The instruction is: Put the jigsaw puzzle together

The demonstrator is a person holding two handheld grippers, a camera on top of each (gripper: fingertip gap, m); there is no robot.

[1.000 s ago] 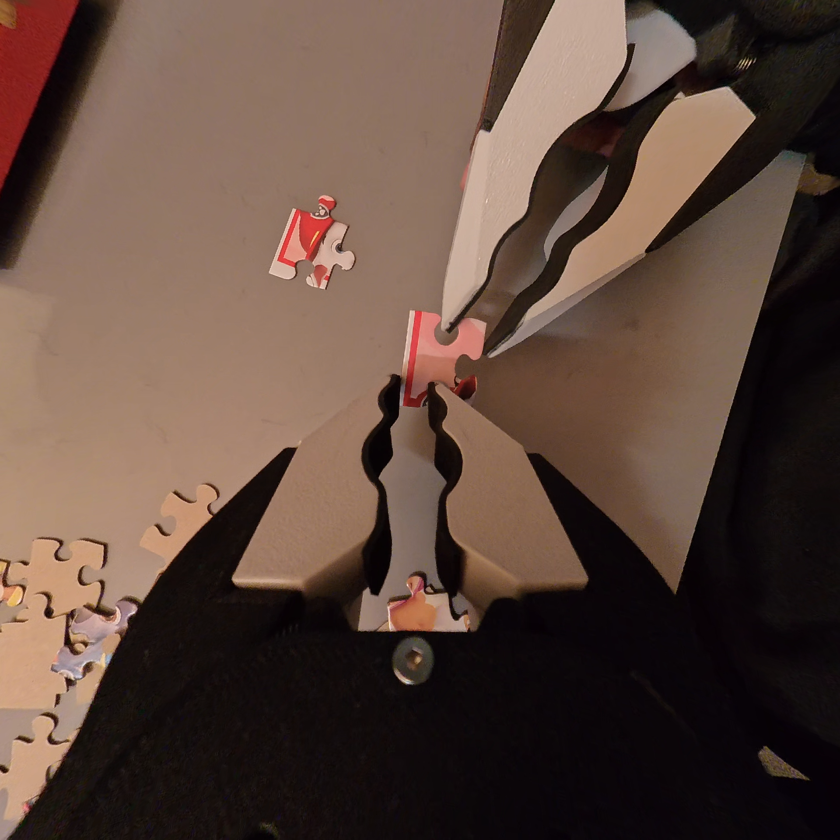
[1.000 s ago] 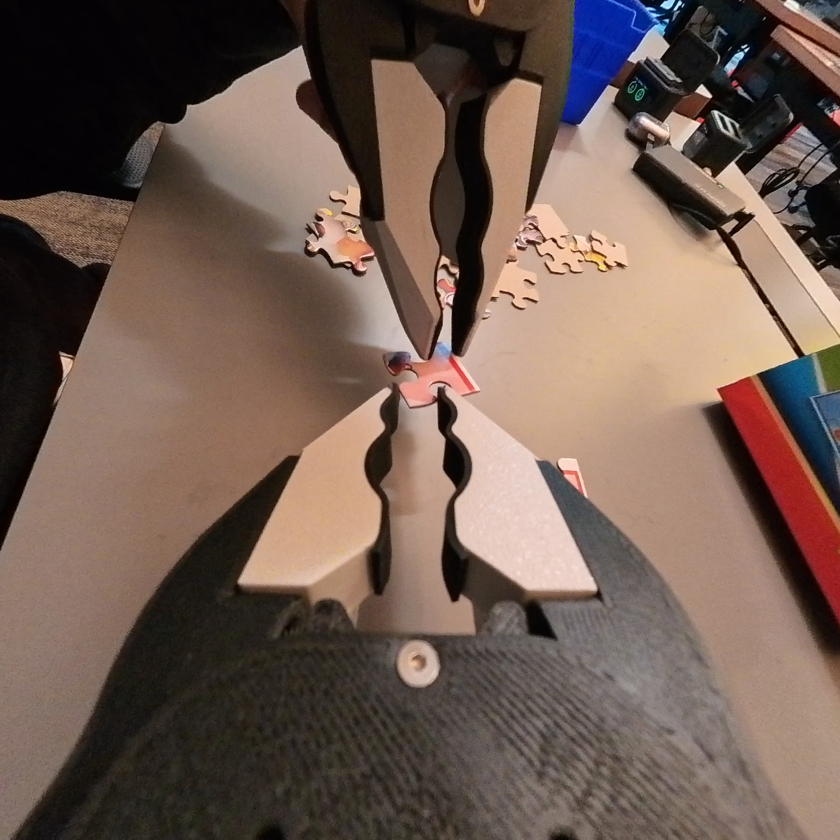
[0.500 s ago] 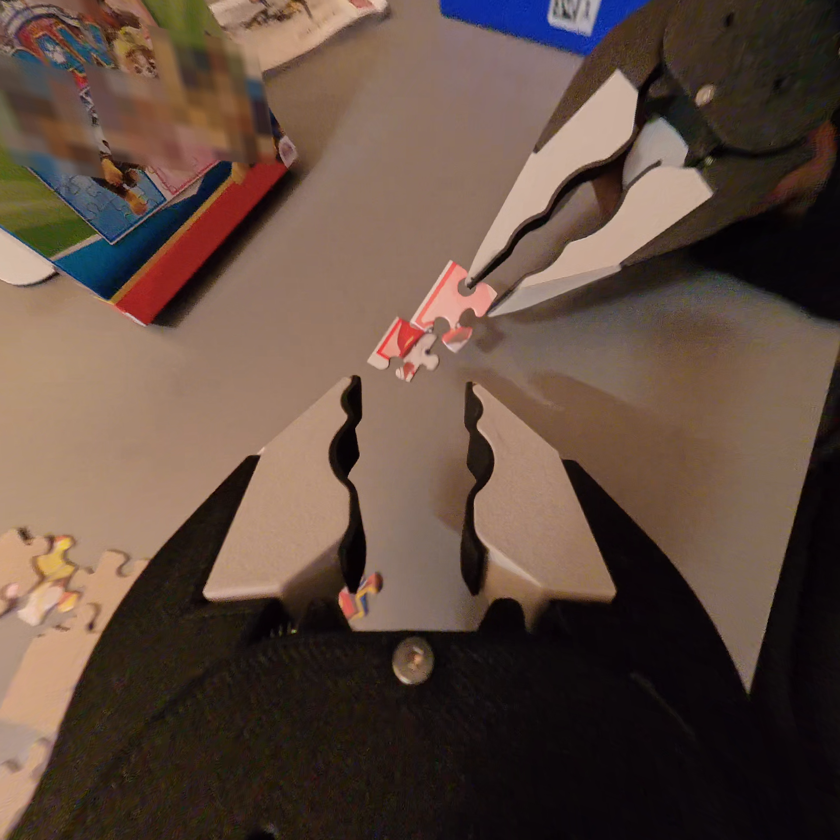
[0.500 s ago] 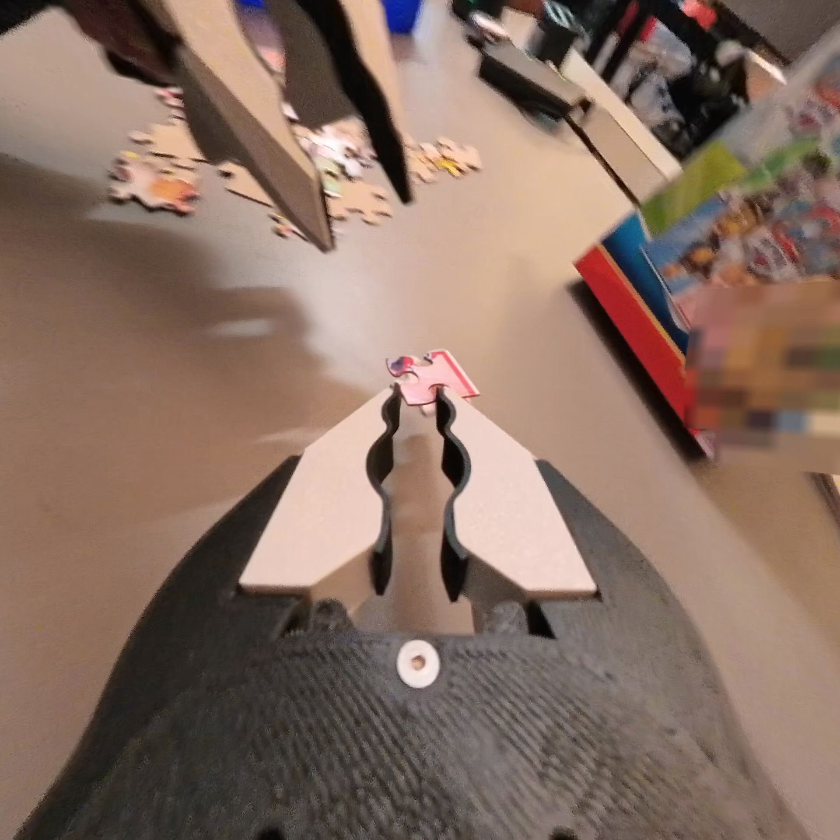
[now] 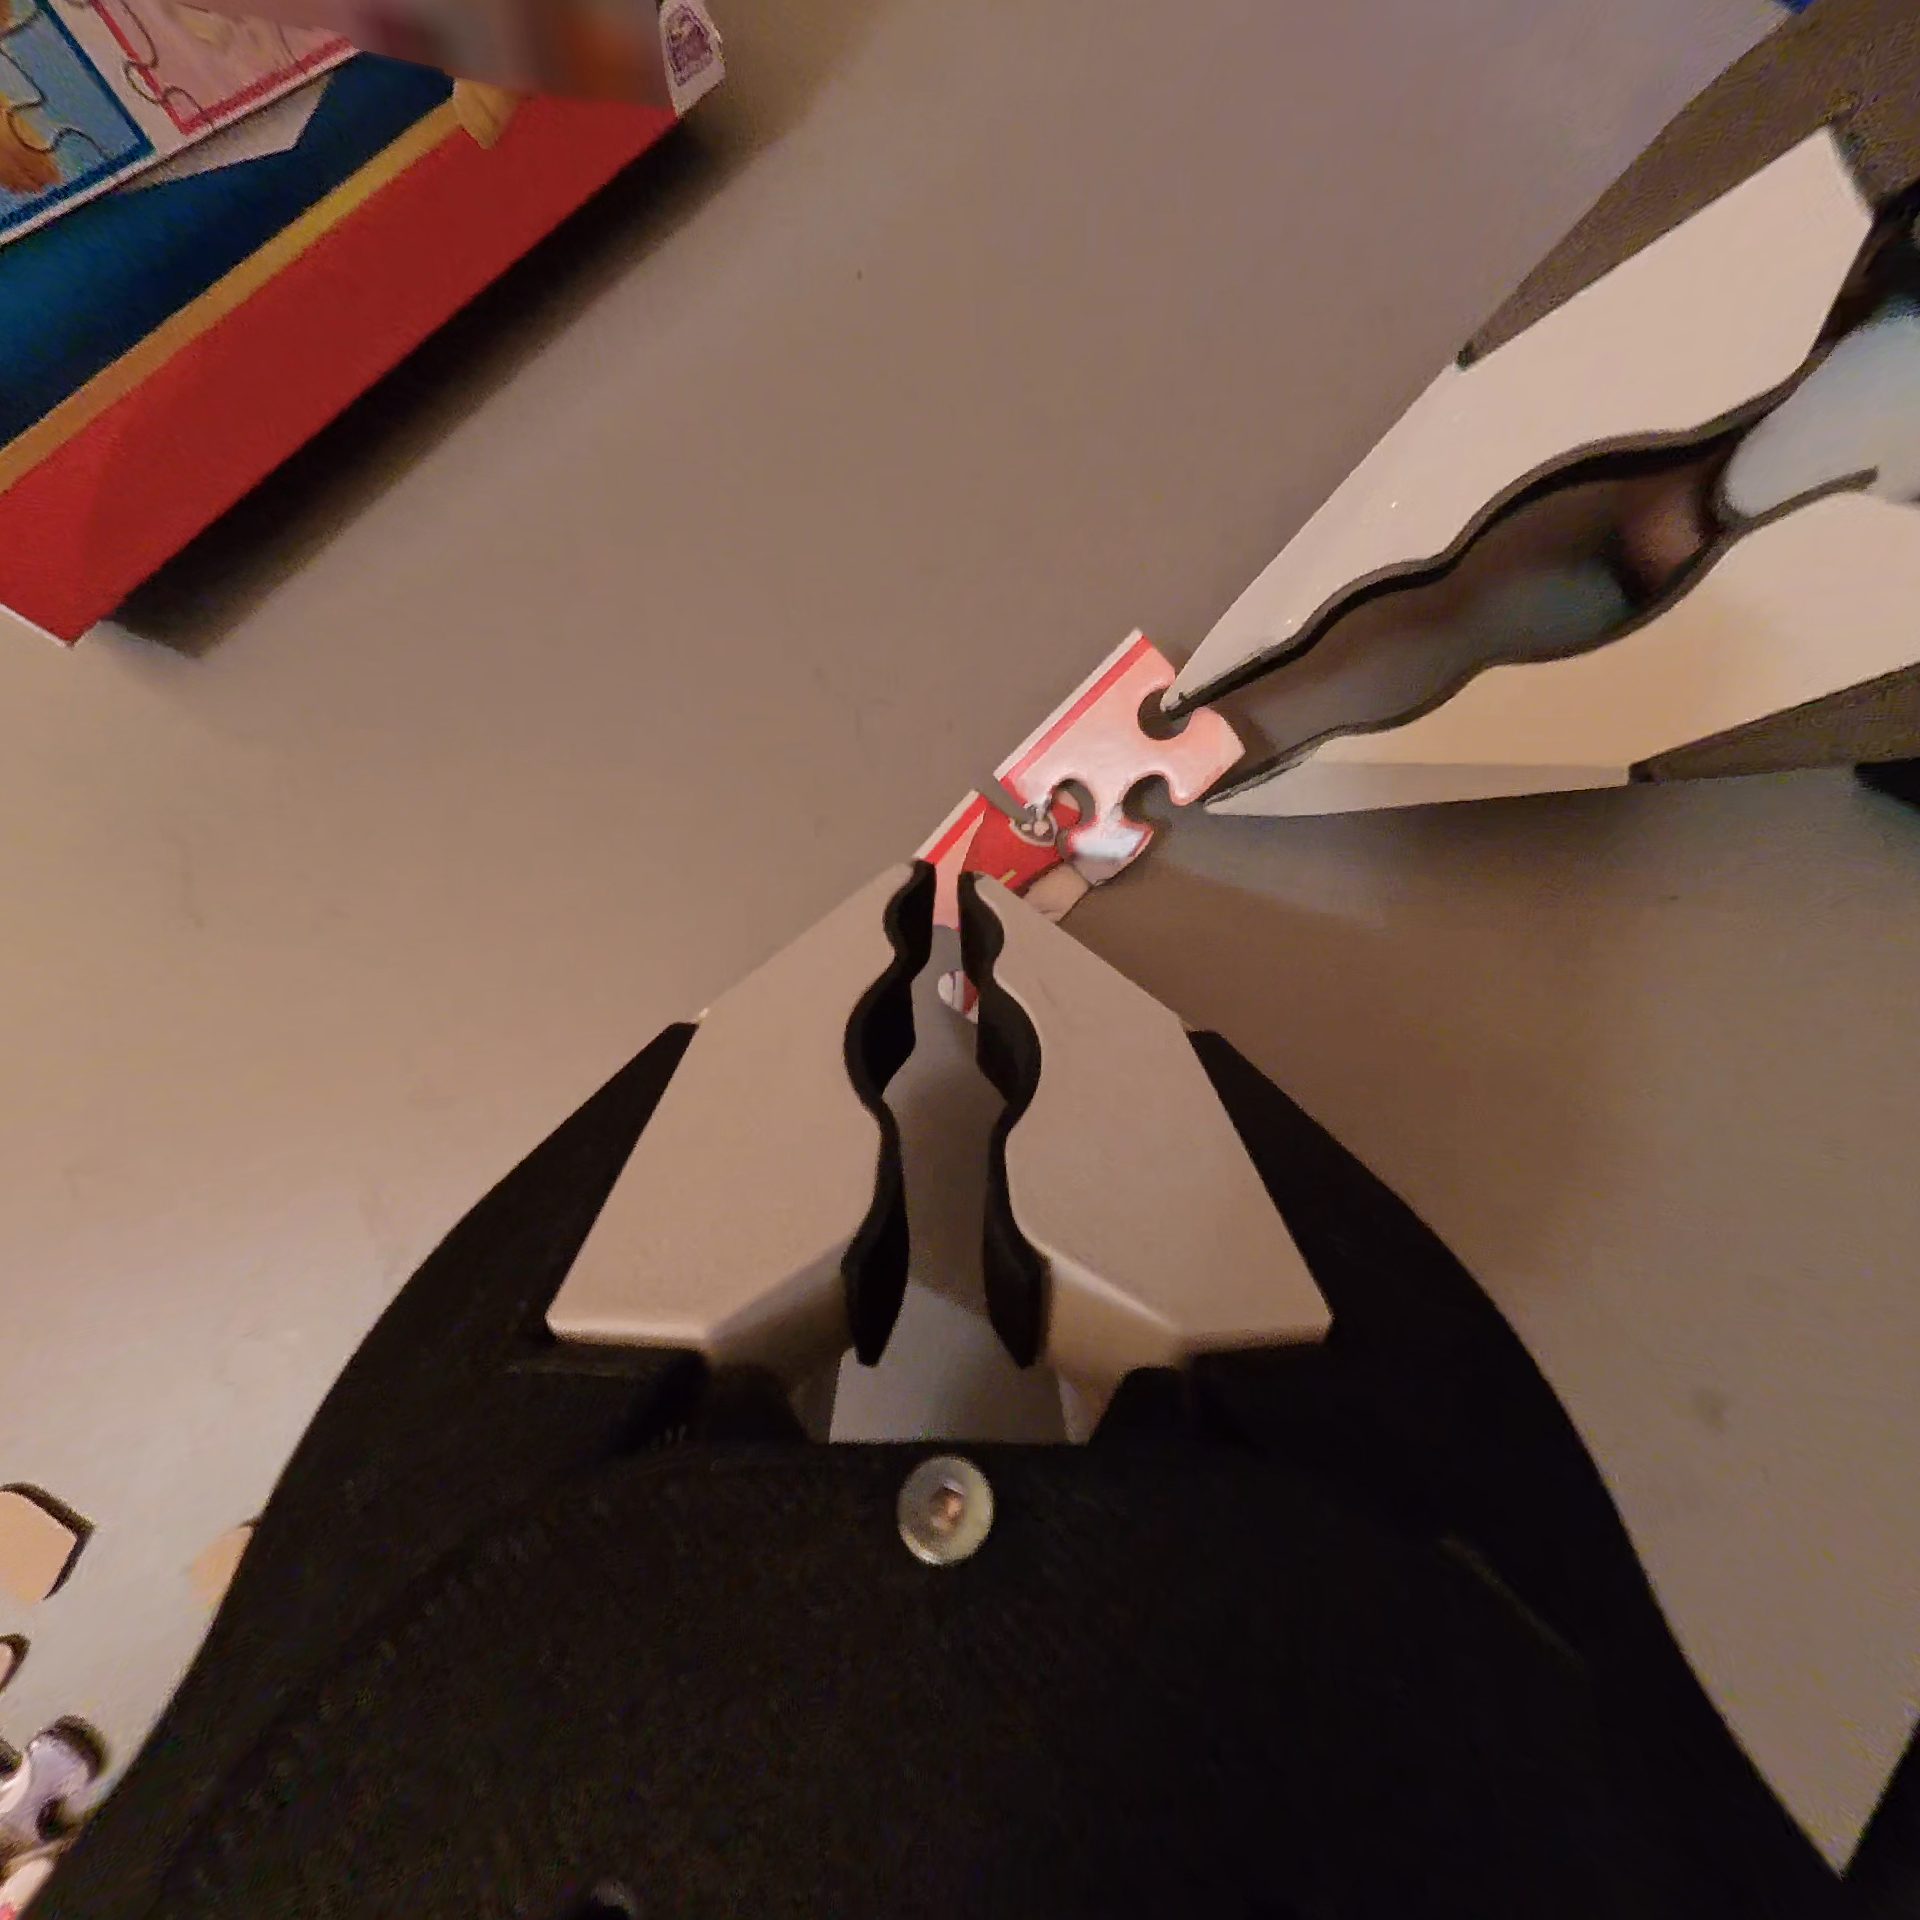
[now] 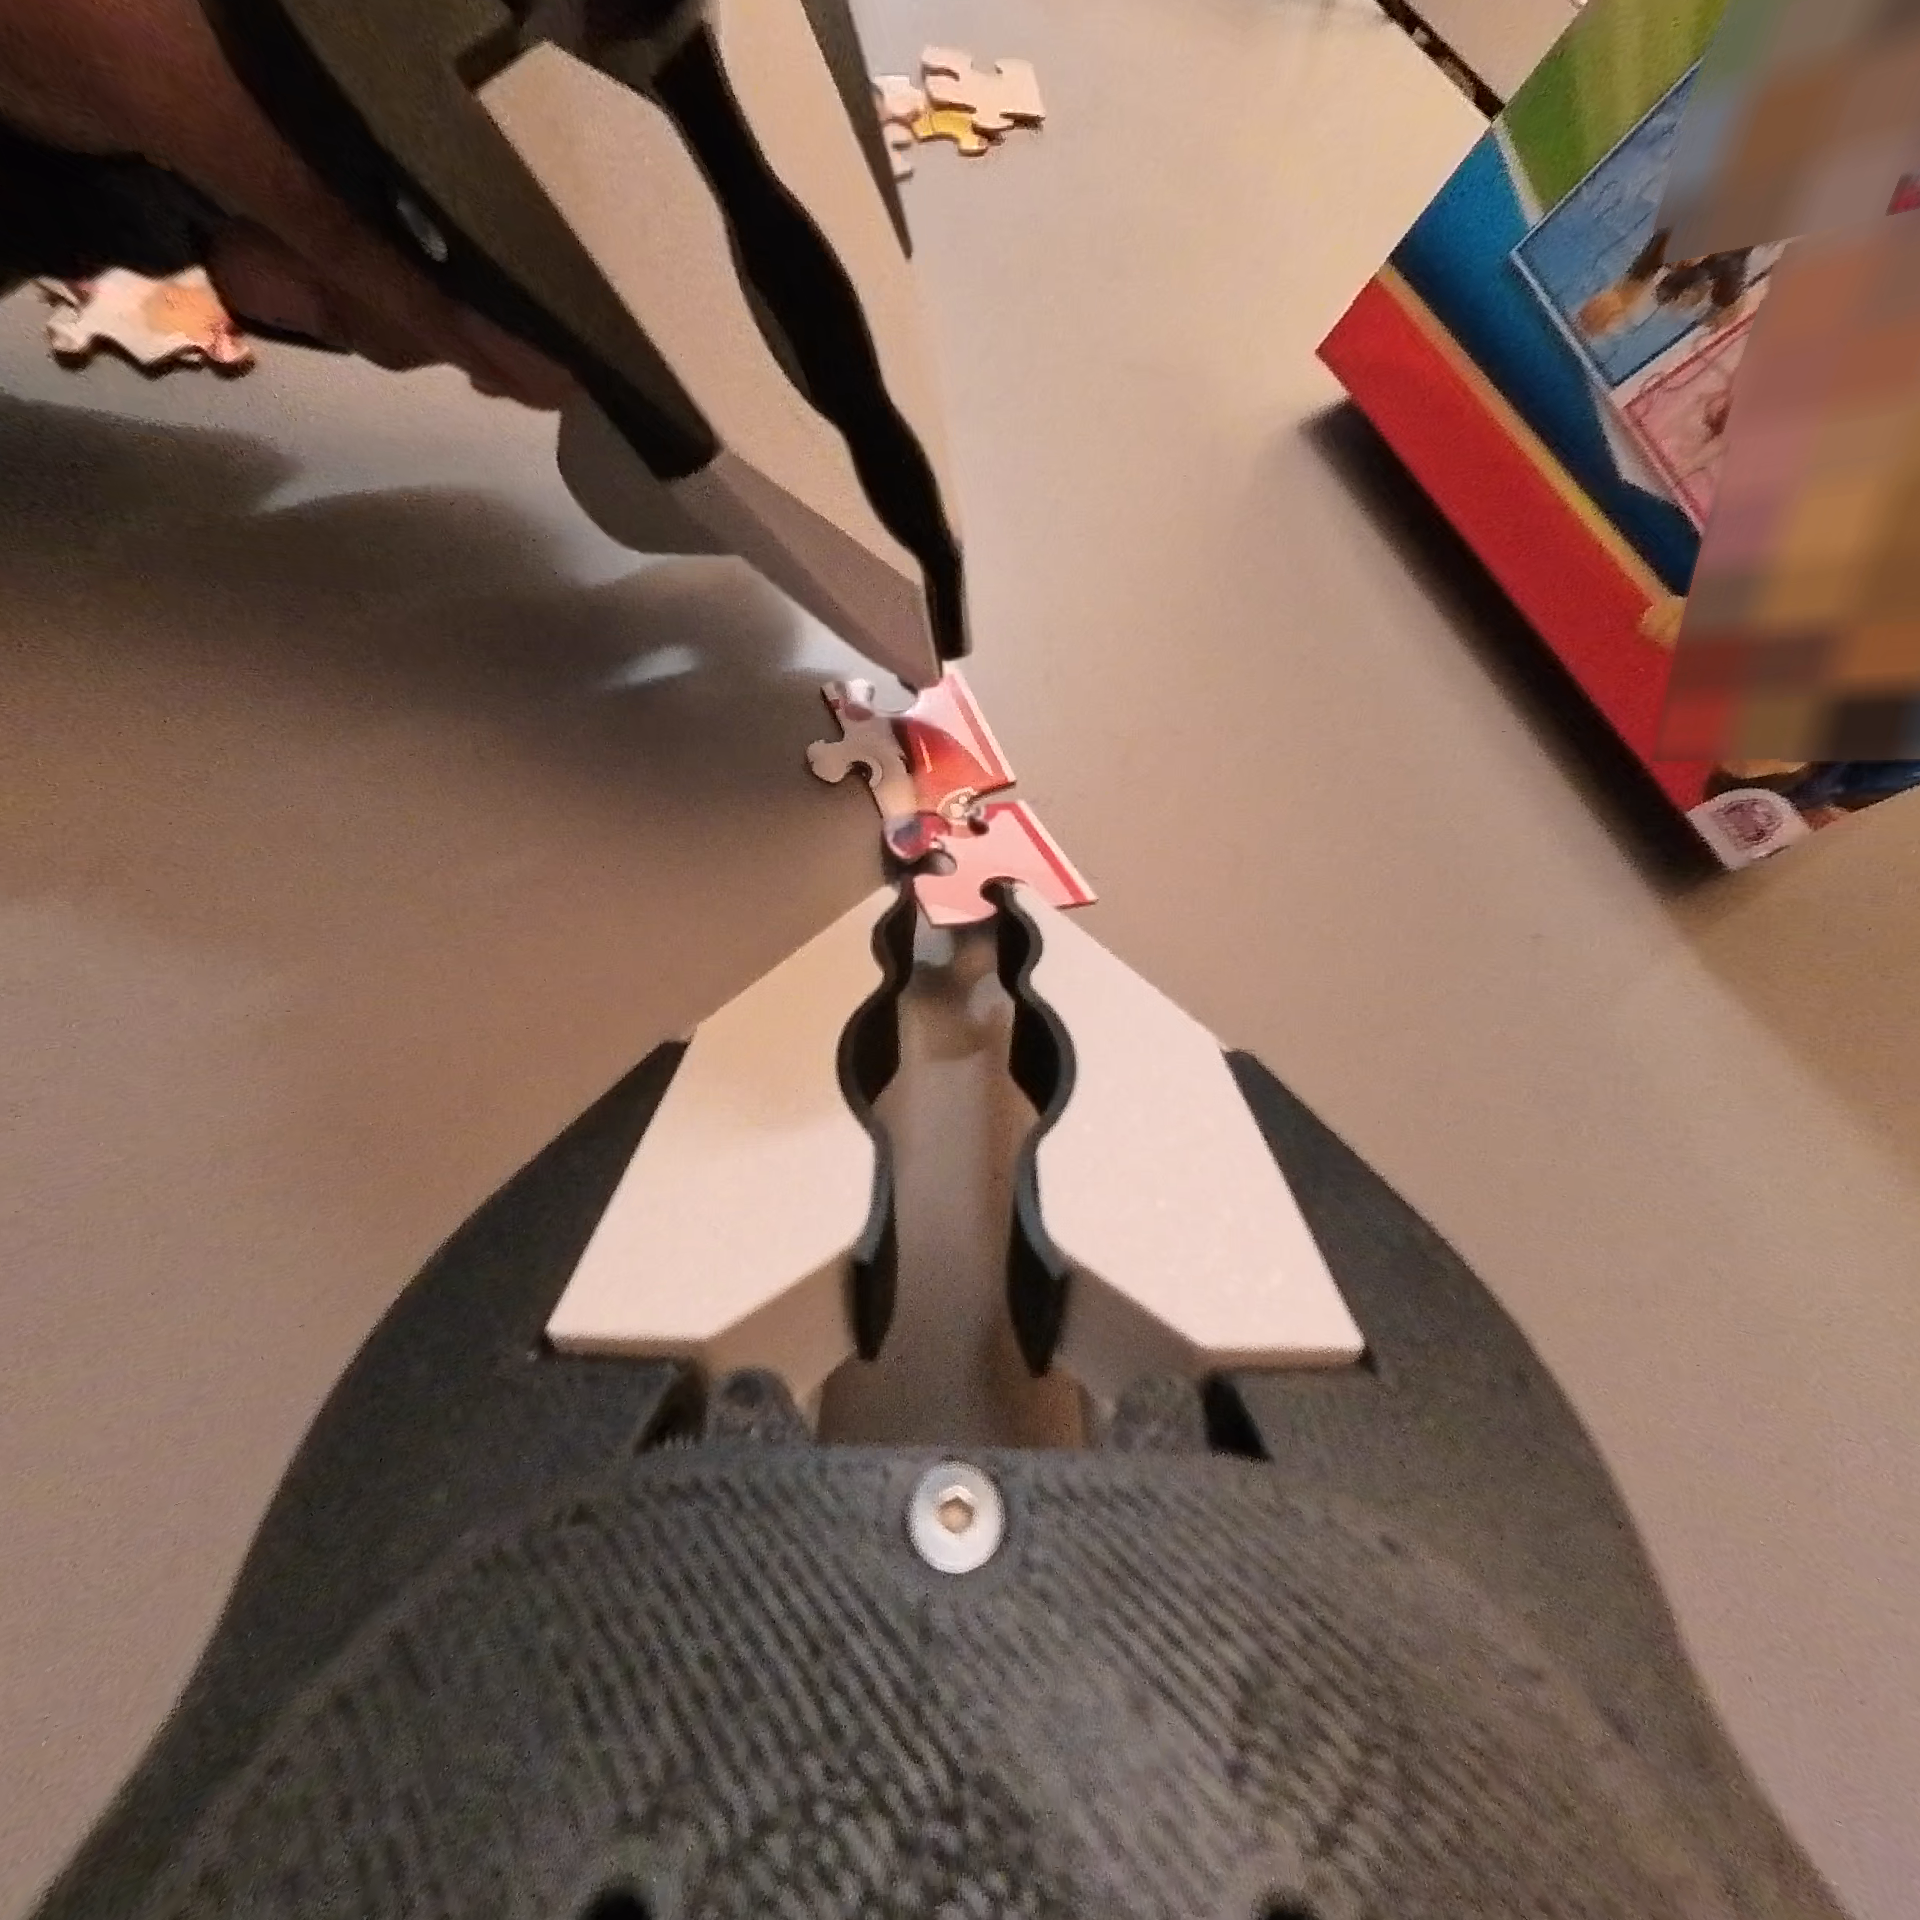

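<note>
A red puzzle piece [image 5: 1013, 847] lies flat on the grey table [image 5: 520, 831]. My left gripper [image 5: 943, 881] is shut, and its tips rest on the near end of this piece, part of which shows under the fingers. My right gripper [image 6: 956, 914] is shut on a pink puzzle piece [image 6: 987, 868] and holds it against the red piece [image 6: 935, 758], knob and socket meeting. In the left wrist view the right gripper [image 5: 1195, 753] comes in from the upper right with the pink piece [image 5: 1122, 743]. In the right wrist view the left gripper [image 6: 935, 665] comes down from the upper left.
The puzzle box [image 5: 260, 312], red and blue, stands at the upper left; it also shows at the right in the right wrist view [image 6: 1538, 499]. Loose pieces lie at the far side [image 6: 966, 99], at the left [image 6: 145, 322], and at the lower left [image 5: 42, 1558]. My right fingertips sit around 5 cm from my left ones.
My left gripper let go of the pink piece, opened wide, moved over to the red piece and shut. My right gripper carried the pink piece up against the red piece.
</note>
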